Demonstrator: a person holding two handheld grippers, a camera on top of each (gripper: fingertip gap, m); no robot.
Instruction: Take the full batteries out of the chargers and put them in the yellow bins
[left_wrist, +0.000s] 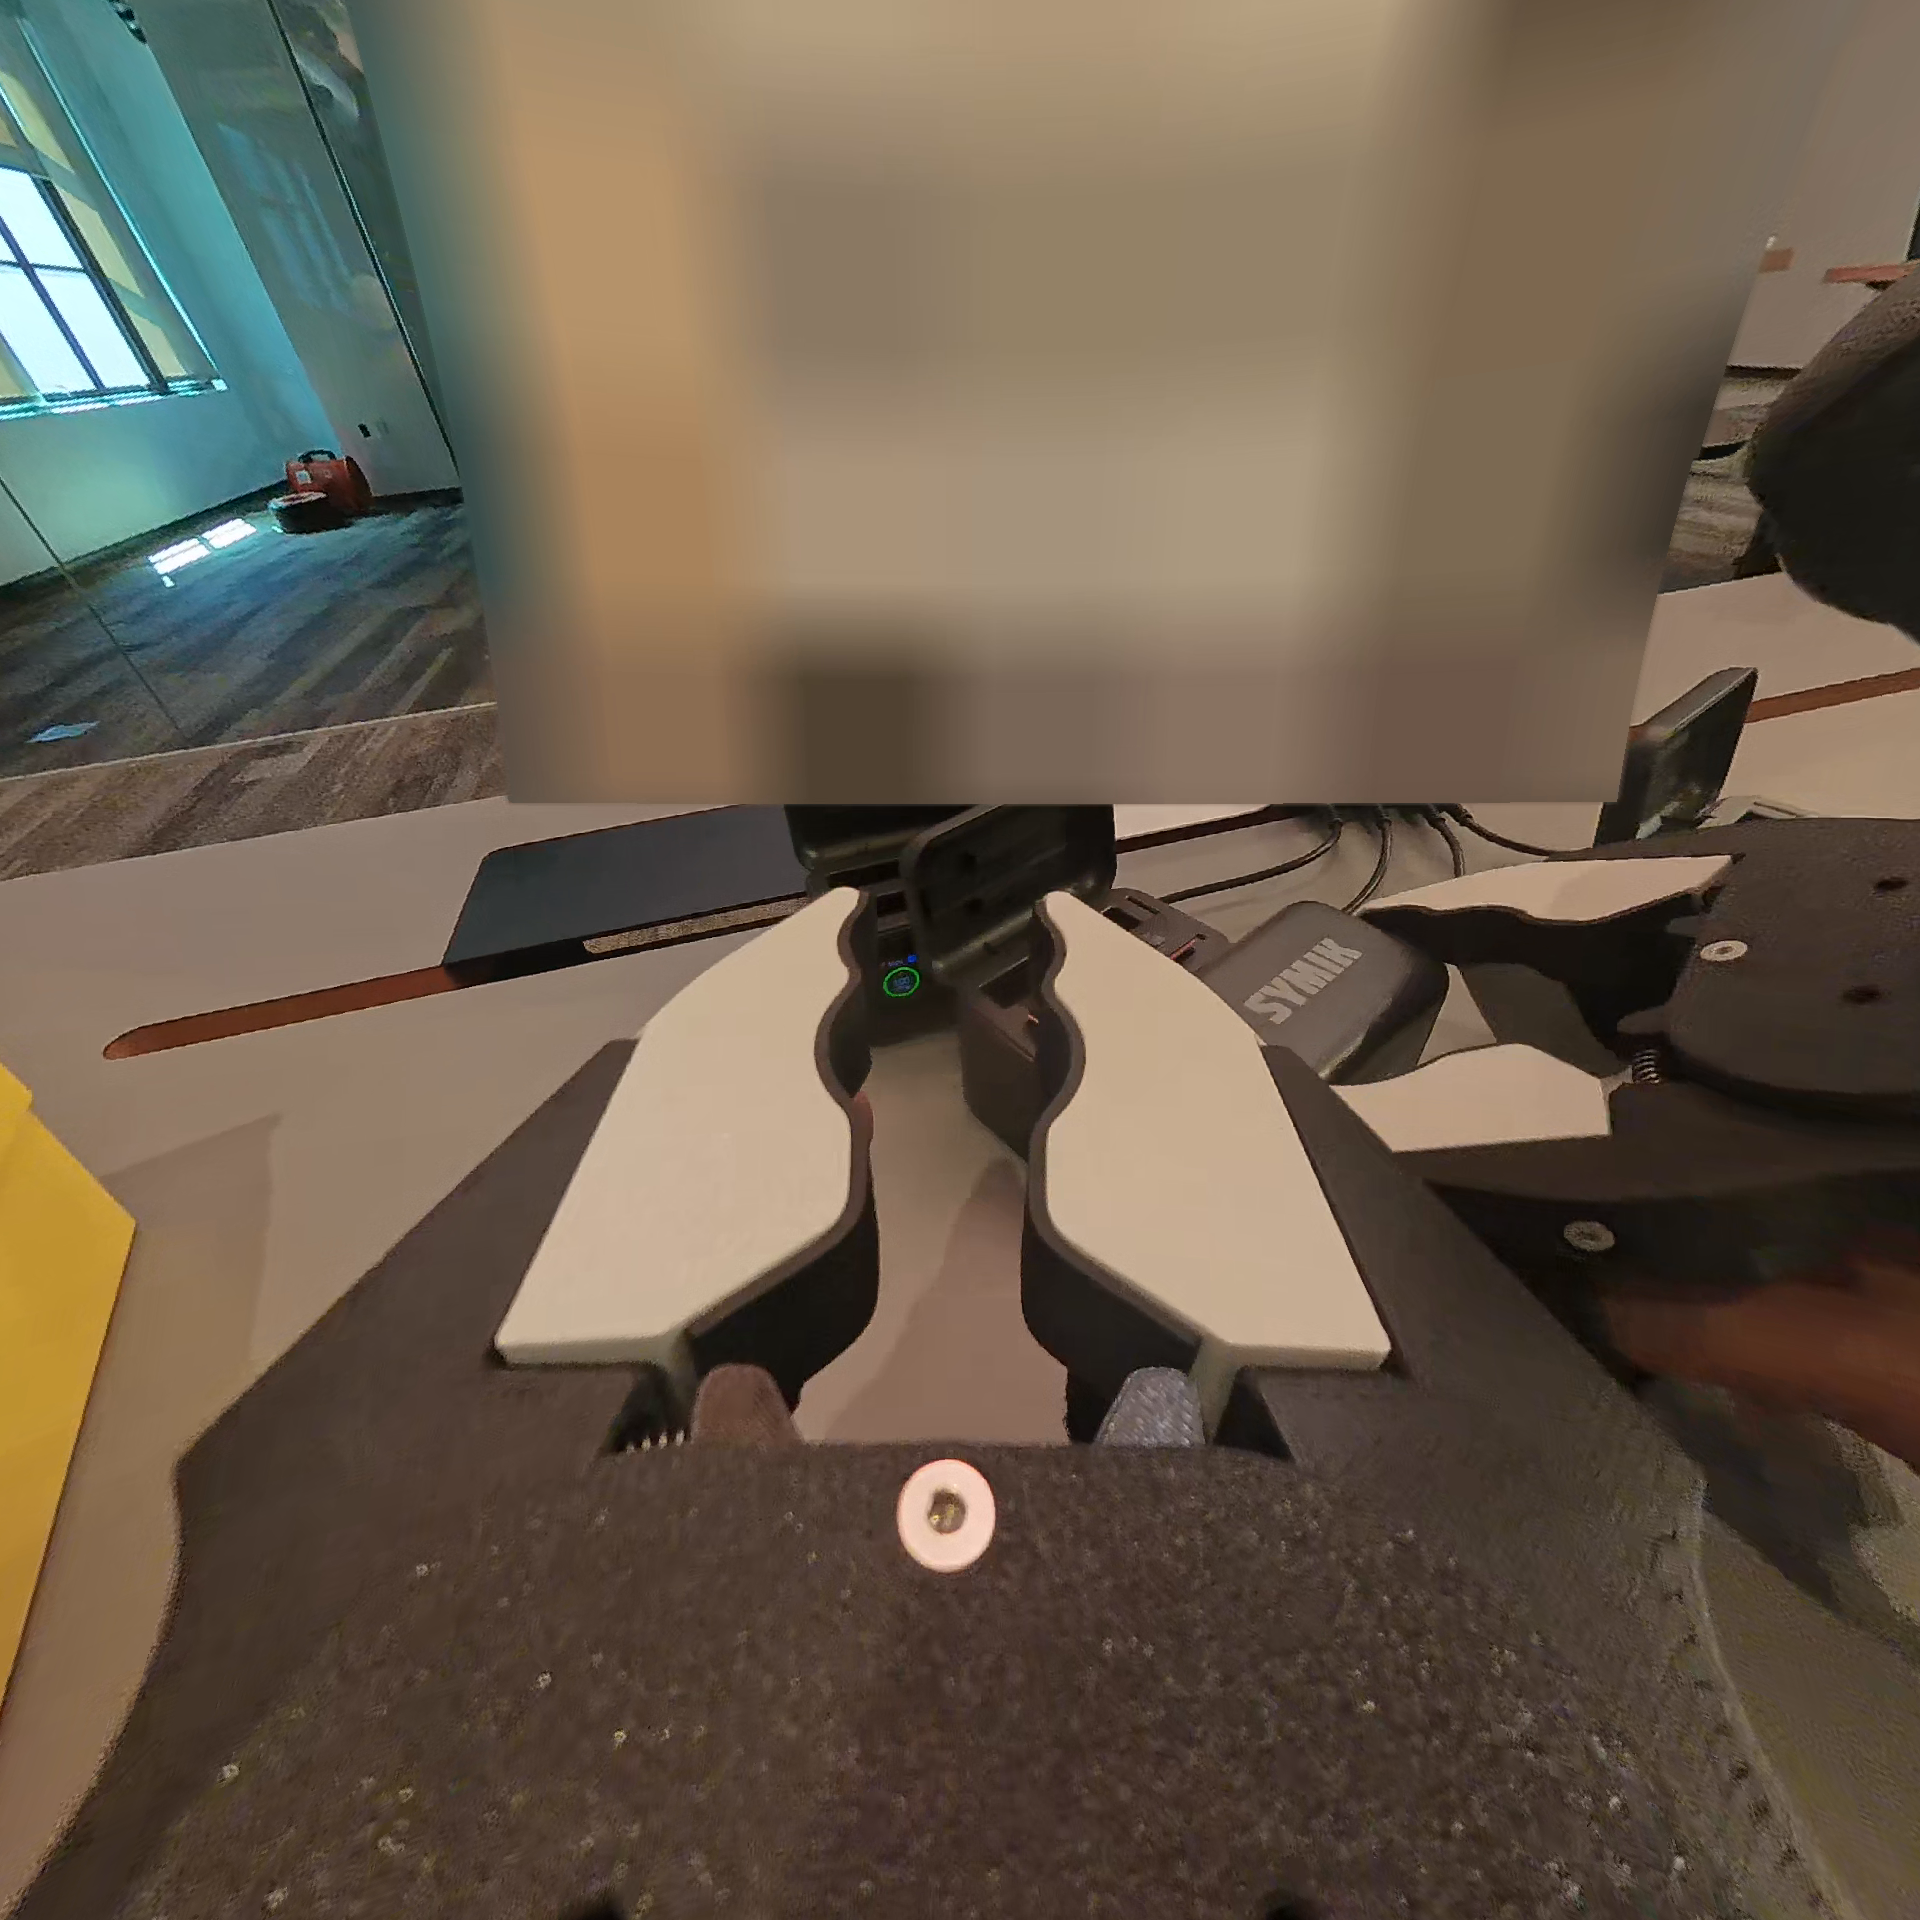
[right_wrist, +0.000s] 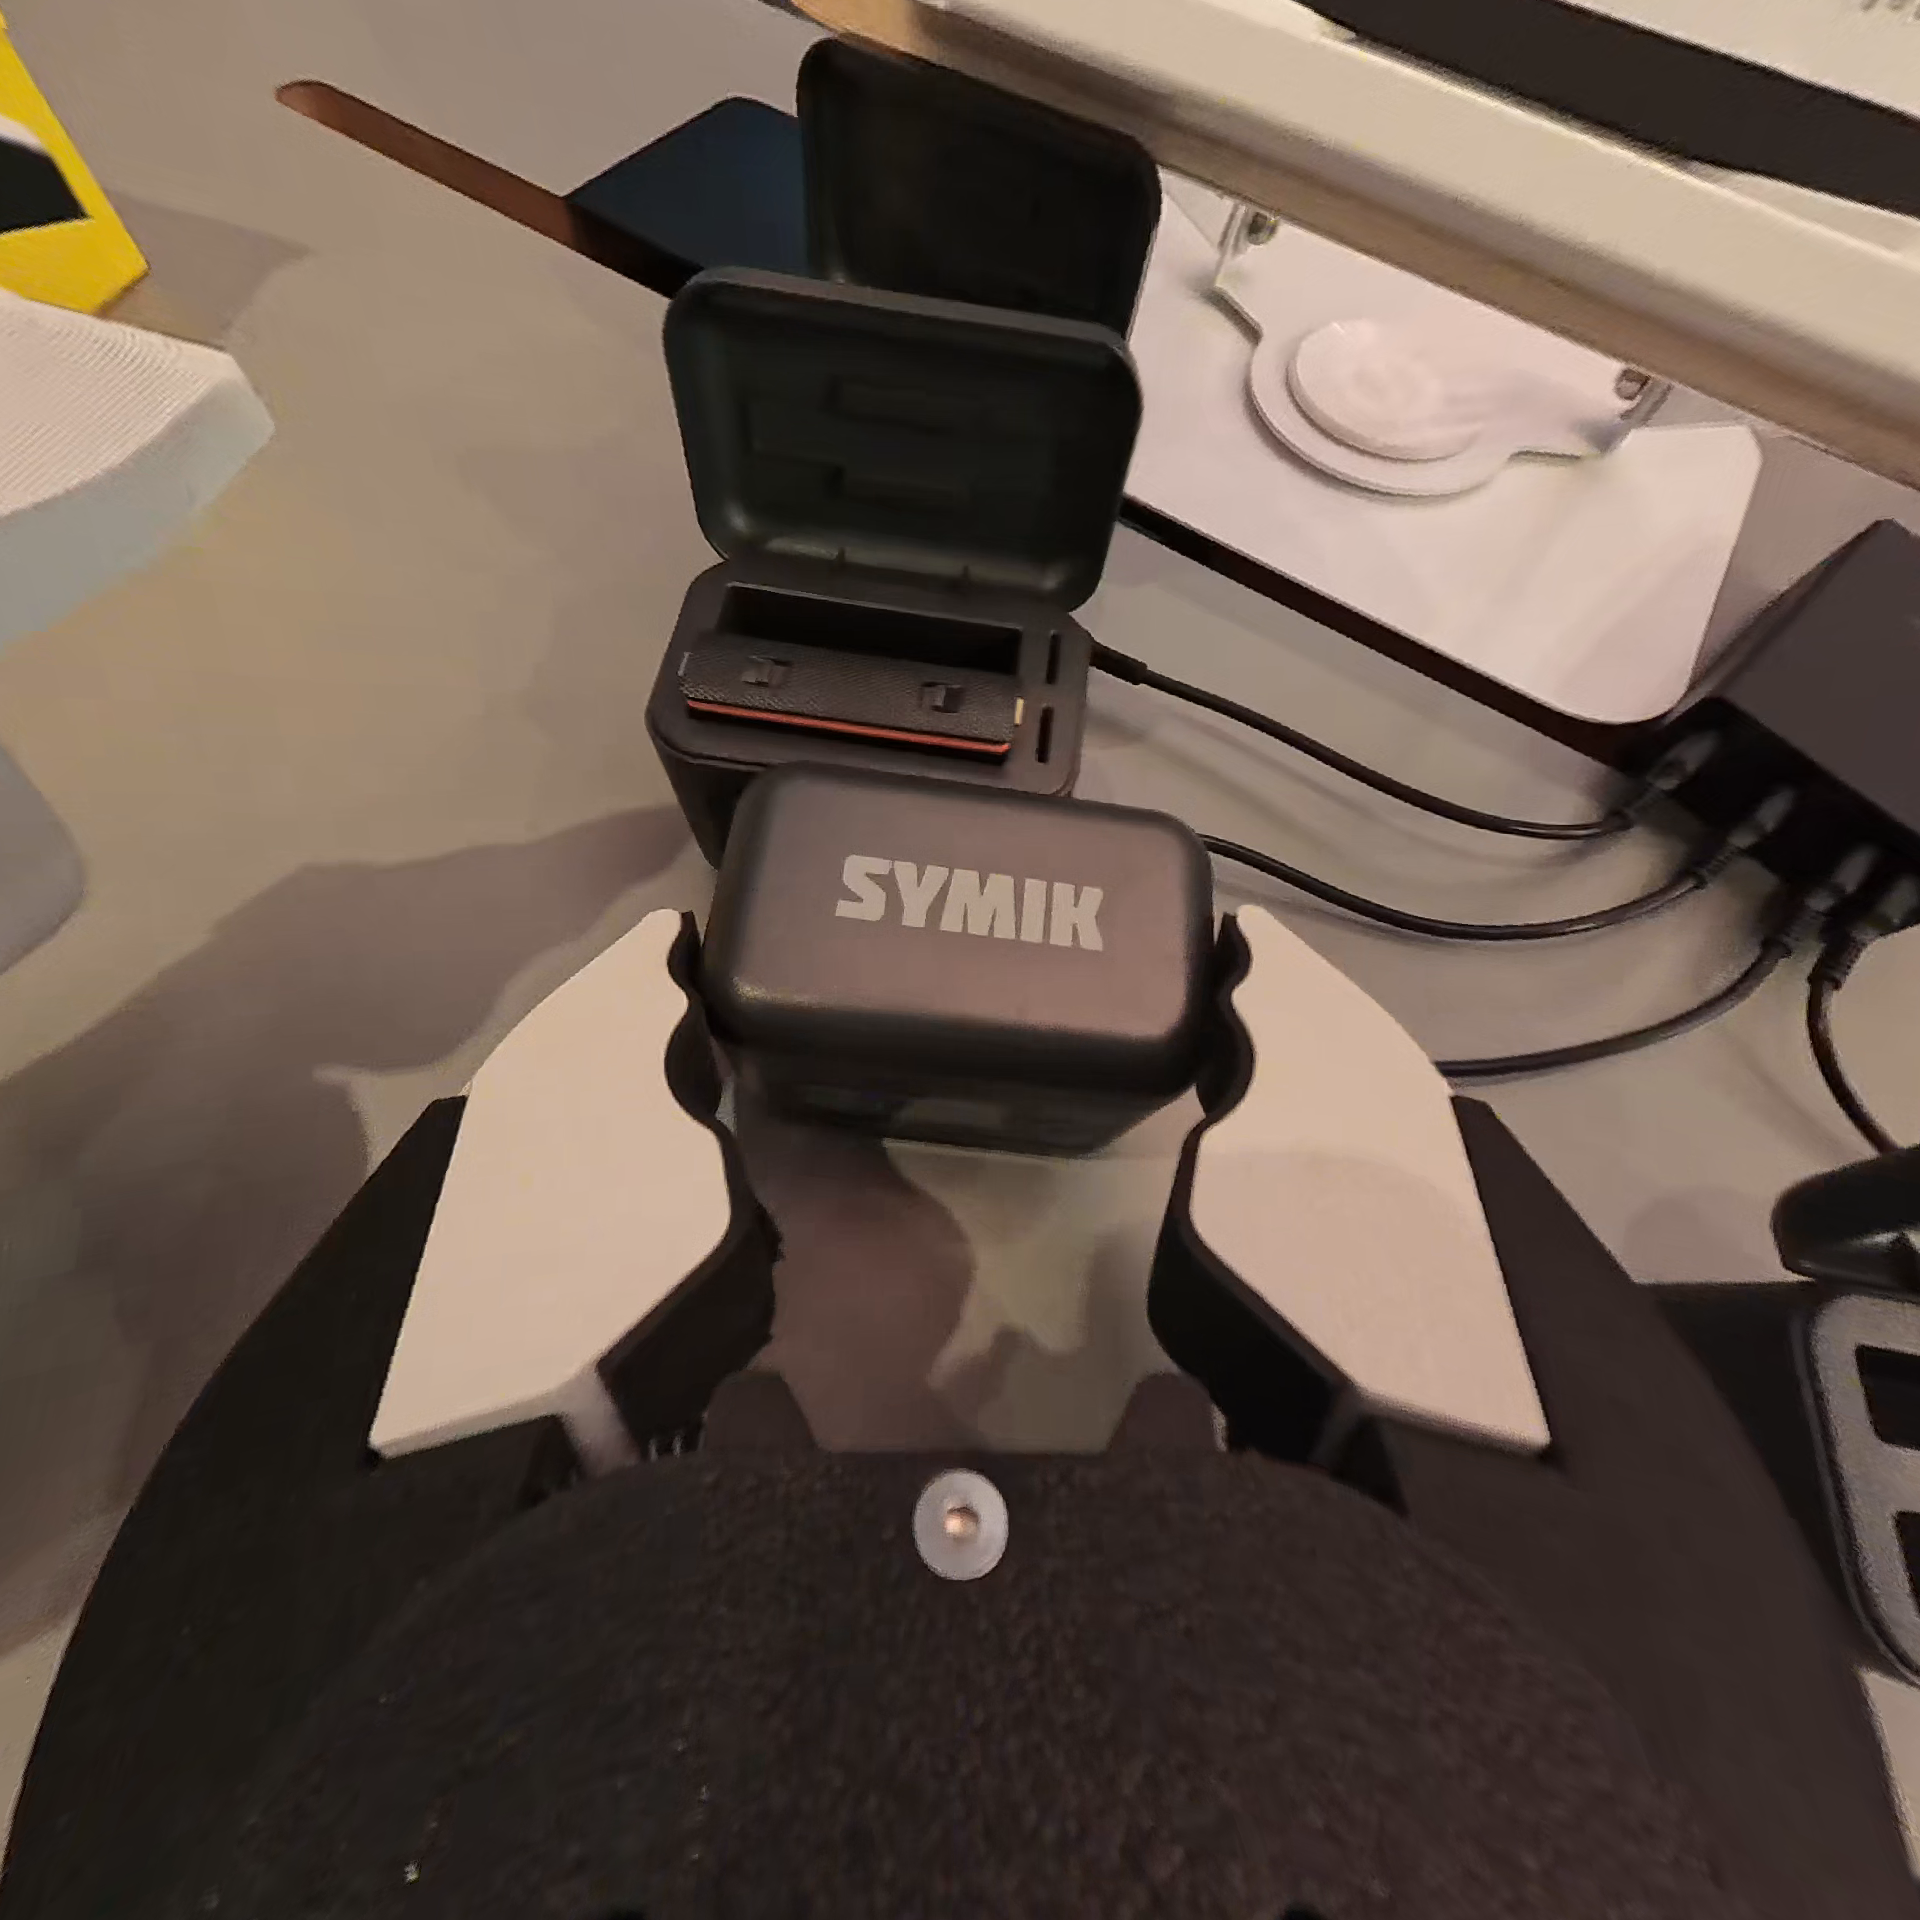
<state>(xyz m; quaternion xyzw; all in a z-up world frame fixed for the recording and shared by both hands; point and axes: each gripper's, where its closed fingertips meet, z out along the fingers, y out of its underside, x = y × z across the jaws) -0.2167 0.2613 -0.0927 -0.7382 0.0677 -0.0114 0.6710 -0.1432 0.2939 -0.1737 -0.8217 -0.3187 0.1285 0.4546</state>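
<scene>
Three dark chargers stand in a row on the pale table. My right gripper (right_wrist: 958, 940) is shut on the sides of the nearest one, a closed charger (right_wrist: 935, 997) with pale lettering on its lid. Behind it an open charger (right_wrist: 873, 748) holds one black battery (right_wrist: 847, 709) with an orange-red strip, and the slot behind the battery is empty. The far charger's lid (right_wrist: 977, 187) is up. My left gripper (left_wrist: 945, 914) is open and empty, pointing at the open chargers (left_wrist: 987, 1060) from the side, a little short of them. A green ring display (left_wrist: 900, 982) glows there. A yellow bin (left_wrist: 42, 1299) is at the left.
A black power hub (right_wrist: 1818, 790) with several cables sits at the right. A white monitor stand (right_wrist: 1382, 405) is behind the chargers. A dark flat pad (left_wrist: 623, 904) lies beyond them. A hand (left_wrist: 1766, 1340) holds the right gripper (left_wrist: 1361, 997). The yellow bin (right_wrist: 52, 187) is far left. The left gripper is farther from the black power hub (right_wrist: 1818, 790), some 30 cm, than the right, some 15 cm.
</scene>
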